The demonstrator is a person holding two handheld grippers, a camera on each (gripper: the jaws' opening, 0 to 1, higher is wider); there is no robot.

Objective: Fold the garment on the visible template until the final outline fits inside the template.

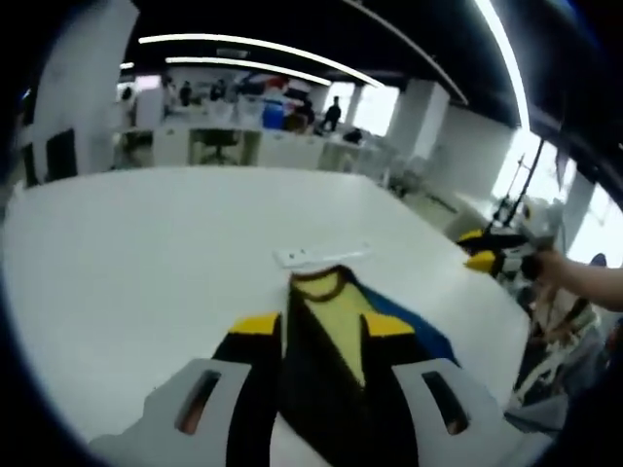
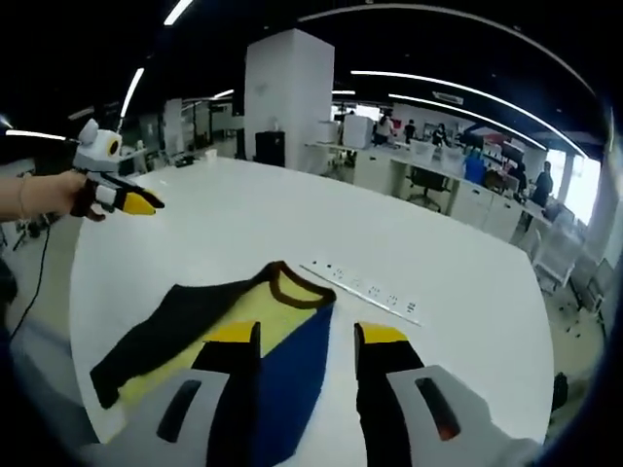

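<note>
White tabletop (image 2: pixel 467 292) carries the work; an open-plan office with desks, pillars and ceiling light strips lies behind it.

Nearest in the right gripper view, the right tongs (image 2: pixel 309 341) stand released, jaws spread and yellow-tipped, grasping nothing. Between and just beyond them lies the garment (image 2: pixel 248 321), flat on the tabletop: yellow and blue panels, black sleeve spread toward the near edge, brown collar pointing away.

In the left gripper view, the left tongs (image 1: pixel 321 326) are likewise released above the garment (image 1: pixel 326 336).

Just beyond the collar lies a white power strip (image 2: pixel 365 288). At the far edge, a person's hand (image 2: pixel 58 193) holds the left tongs clear of the tabletop.
</note>
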